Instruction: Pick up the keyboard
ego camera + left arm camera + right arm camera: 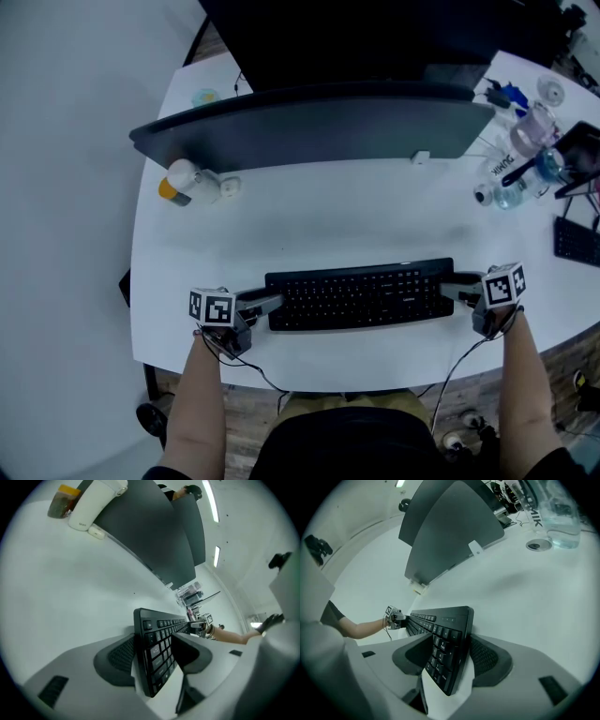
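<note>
A black keyboard (356, 295) lies flat on the white table (375, 216) near its front edge. My left gripper (270, 306) sits at the keyboard's left end, my right gripper (452, 289) at its right end. In the left gripper view the keyboard's end (157, 653) stands between the jaws of the left gripper (154, 662). One pad (119, 656) lies against the underside, and a thin gap shows on the key side. The right gripper view shows the same at the other end (445, 653), with the right gripper (452, 662) around it and its pads close but not pressing.
A wide dark monitor (309, 131) stands behind the keyboard. At the back left lies a white bottle with an orange cap (183, 181). Clear bottles (525, 141) and cables crowd the back right, with another dark keyboard (577, 242) at the right edge.
</note>
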`<state>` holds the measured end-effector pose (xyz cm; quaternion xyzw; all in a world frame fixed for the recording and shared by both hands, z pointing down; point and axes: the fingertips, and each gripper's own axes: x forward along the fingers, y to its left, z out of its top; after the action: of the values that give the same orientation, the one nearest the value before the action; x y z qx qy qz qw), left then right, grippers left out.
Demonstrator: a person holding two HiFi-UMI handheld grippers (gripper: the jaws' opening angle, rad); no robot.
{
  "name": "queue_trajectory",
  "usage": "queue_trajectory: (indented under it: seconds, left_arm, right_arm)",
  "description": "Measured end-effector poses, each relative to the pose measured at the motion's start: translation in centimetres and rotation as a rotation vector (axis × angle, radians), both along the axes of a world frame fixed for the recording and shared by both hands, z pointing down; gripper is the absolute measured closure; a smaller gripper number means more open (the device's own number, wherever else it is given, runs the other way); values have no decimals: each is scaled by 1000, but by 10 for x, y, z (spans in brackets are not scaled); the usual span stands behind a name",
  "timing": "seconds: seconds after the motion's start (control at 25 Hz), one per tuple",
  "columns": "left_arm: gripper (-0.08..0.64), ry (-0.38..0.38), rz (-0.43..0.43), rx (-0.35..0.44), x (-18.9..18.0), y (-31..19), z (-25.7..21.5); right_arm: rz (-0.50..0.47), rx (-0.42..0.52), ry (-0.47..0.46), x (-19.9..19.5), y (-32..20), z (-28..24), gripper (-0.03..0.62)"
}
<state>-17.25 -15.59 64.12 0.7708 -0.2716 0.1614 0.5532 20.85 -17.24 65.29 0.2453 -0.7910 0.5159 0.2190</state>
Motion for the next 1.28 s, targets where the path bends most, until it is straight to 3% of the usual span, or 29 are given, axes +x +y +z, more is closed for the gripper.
queue_trajectory:
  seconds: [0.32, 0.48, 0.68, 0.96, 1.16, 1.28]
  left_arm:
    - [336, 177, 100, -188, 0, 16, -1]
    - [374, 170, 180, -244, -2, 35, 1]
    - [371, 189, 154, -257, -2, 43, 2]
    - [359, 193, 152, -259, 5, 49, 3]
    - [354, 233, 62, -240, 6, 35, 1]
    - [389, 305, -28, -303, 6, 37, -2]
  right_arm:
    - [89, -182, -252, -3, 0, -8, 353]
    - [-8, -210, -172, 5, 13, -2, 353]
    - [-6, -226, -230, 4, 23, -6, 353]
    - [-43, -232, -210, 3, 21, -6, 354]
    - [-29, -268, -217, 2, 22, -6, 353]
    - [-64, -278, -273, -1, 27, -12, 354]
